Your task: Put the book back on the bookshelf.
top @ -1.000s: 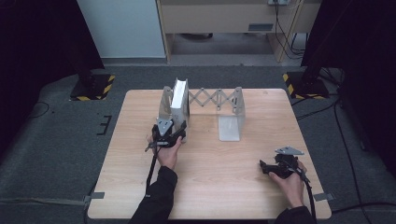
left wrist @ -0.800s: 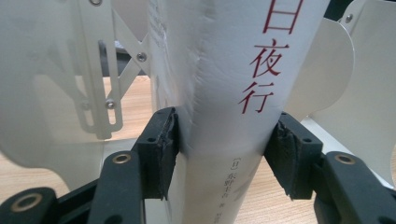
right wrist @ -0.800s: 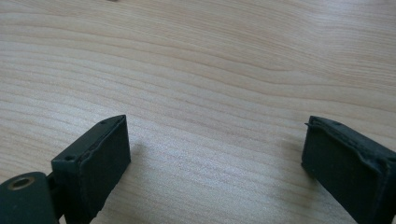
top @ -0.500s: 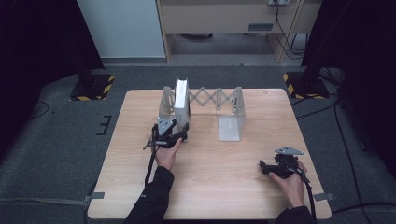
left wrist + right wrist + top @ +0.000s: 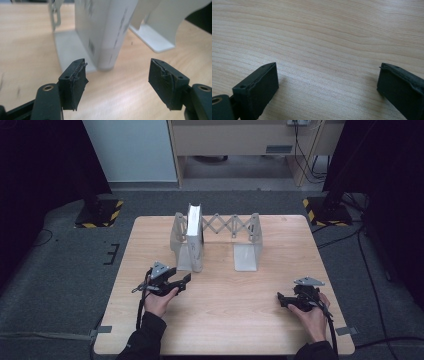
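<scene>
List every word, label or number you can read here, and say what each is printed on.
No text here is legible.
Book in the bookend rack: dark print along its spine and a barcode on its cover, blurred beyond reading in the left gripper view, too small in the high view.

Left gripper (image 5: 172, 284) low over the counter (image 5: 225, 320), left of its middle, held in the left hand (image 5: 159, 301) with the forearm in a dark sleeve coming in from the near edge. Jaws pointing toward the far right, just been opening, now standing apart with nothing between the pads (image 5: 75, 82). Right gripper (image 5: 286, 300) near the near right corner of the counter, resting low in the right hand (image 5: 312, 317), jaws pointing left along the counter. Jaws of the right gripper set wide apart, pads (image 5: 262, 87) bare, nothing gripped. Both wrists roughly level, both cables trailing back along the forearms.
</scene>
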Motion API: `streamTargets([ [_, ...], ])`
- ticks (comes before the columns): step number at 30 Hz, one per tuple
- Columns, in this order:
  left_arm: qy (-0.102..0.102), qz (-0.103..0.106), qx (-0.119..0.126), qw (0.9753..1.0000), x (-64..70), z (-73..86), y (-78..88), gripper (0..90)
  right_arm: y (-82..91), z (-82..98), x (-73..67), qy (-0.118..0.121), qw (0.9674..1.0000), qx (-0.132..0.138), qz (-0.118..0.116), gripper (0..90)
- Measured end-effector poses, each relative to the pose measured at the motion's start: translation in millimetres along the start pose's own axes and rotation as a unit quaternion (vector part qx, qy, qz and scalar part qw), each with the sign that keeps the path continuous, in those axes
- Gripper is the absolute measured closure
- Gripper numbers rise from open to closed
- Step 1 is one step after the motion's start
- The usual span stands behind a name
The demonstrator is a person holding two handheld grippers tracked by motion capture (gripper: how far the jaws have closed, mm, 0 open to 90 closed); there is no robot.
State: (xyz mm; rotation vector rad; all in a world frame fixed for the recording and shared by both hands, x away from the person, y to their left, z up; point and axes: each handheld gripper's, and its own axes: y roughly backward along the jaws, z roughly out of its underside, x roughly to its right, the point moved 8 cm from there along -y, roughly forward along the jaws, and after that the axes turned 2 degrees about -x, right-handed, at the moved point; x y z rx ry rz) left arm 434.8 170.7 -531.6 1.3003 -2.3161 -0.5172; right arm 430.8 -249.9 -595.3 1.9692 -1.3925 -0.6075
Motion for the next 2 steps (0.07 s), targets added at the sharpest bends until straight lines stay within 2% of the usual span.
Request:
streamTargets([
  [2, 0.002, -0.004, -0.012, 0.9999, -6.9, 10.7, 7.9, 28.2, 1.8, -0.4, 0.8, -0.003, 1.0000, 0.007, 0.000, 12.9],
])
